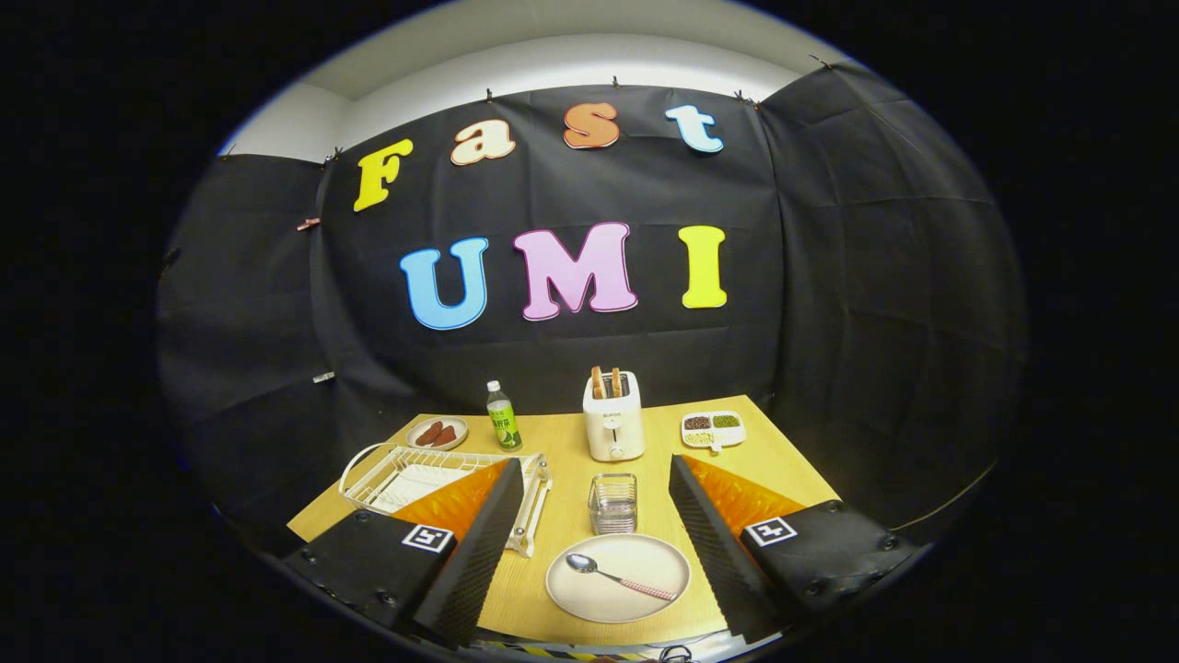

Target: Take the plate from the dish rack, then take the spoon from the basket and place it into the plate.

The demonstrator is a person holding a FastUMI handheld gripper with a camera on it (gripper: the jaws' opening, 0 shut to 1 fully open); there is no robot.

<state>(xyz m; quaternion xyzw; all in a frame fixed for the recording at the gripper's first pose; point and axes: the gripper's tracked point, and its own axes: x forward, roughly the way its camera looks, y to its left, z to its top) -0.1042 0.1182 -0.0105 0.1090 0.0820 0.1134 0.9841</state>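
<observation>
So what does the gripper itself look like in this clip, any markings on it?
The gripper has two long wedge-shaped fingers with ribbed inner faces. Each sits on a dark, boxy block with visible screws, and each block carries a small square black-and-white marker tag. The fingers stand wide apart, on either side of the plate with the spoon on it.

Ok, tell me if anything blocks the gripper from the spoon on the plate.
Nothing visible does. The metal spoon with the patterned handle lies on the round beige plate, between the open gripper's fingers; the small wire basket stands beyond it.
</observation>
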